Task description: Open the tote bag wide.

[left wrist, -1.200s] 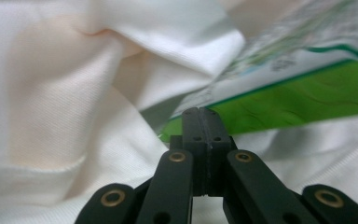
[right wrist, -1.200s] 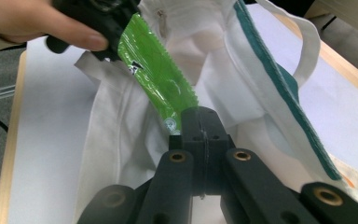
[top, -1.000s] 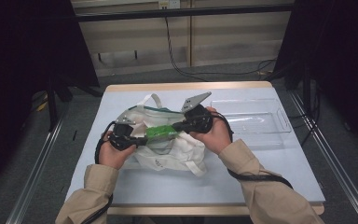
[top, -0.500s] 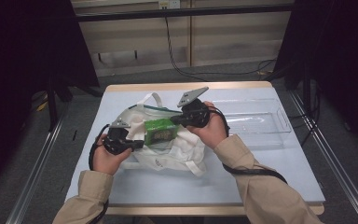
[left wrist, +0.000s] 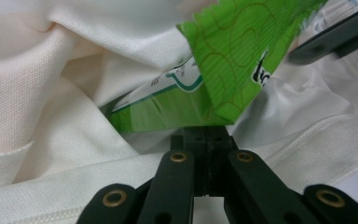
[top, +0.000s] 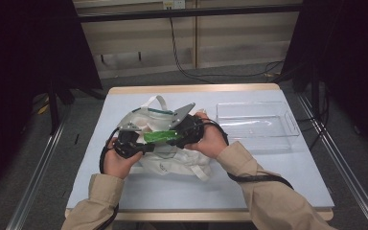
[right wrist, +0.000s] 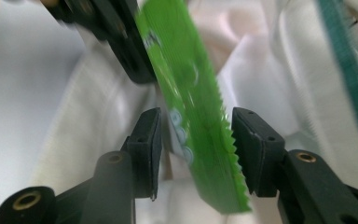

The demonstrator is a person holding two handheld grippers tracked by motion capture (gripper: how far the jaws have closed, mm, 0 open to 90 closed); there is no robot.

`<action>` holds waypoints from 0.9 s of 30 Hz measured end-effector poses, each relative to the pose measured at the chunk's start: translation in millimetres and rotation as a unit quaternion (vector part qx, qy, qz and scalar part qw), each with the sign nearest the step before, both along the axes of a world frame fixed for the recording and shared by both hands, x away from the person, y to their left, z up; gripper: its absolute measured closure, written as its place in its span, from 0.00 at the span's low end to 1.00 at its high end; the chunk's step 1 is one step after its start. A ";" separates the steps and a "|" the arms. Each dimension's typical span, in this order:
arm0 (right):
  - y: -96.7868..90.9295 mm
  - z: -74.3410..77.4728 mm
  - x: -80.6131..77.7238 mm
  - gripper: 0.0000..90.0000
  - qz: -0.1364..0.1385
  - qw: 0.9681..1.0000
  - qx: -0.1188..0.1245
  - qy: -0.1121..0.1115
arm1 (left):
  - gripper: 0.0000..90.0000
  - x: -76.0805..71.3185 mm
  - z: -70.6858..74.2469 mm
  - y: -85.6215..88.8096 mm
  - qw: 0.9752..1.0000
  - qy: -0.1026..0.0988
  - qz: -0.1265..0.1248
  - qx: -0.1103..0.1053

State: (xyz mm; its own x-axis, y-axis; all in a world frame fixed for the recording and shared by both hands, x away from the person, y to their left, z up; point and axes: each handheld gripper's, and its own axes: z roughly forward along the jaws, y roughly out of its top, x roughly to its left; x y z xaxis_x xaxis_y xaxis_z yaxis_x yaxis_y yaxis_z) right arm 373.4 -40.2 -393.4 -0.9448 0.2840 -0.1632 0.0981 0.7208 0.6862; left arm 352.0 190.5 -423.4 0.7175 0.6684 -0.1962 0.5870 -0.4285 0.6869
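Green snack packet [top: 159, 136] held above the white cloth bag [top: 172, 160] at mid-table [top: 139, 191], between both grippers. Left gripper [left wrist: 208, 140] clamped tight on the packet's lower corner, jaws fully together. Right gripper [right wrist: 193, 149]: jaws have just been opening, packet's serrated edge between the pads, not pressed. Clear tray [top: 287, 139] sits apart to the right. Risk: the packet now hangs from one corner pinch; it could swing, twist or slip back into the bag's folds
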 end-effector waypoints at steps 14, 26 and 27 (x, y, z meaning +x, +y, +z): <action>-14.5 34.1 5.6 0.84 -0.003 0.999 -0.005 0.044 | 0.46 -3.8 -0.8 1.2 0.999 -0.028 0.024 0.000; -51.7 70.4 6.5 0.86 0.001 0.995 0.007 0.102 | 0.19 -0.7 -1.5 -4.5 0.999 -0.028 0.024 0.017; -54.3 72.4 6.0 0.86 0.000 0.995 0.008 0.104 | 0.18 -0.1 -1.4 -7.9 0.999 -0.027 0.026 0.008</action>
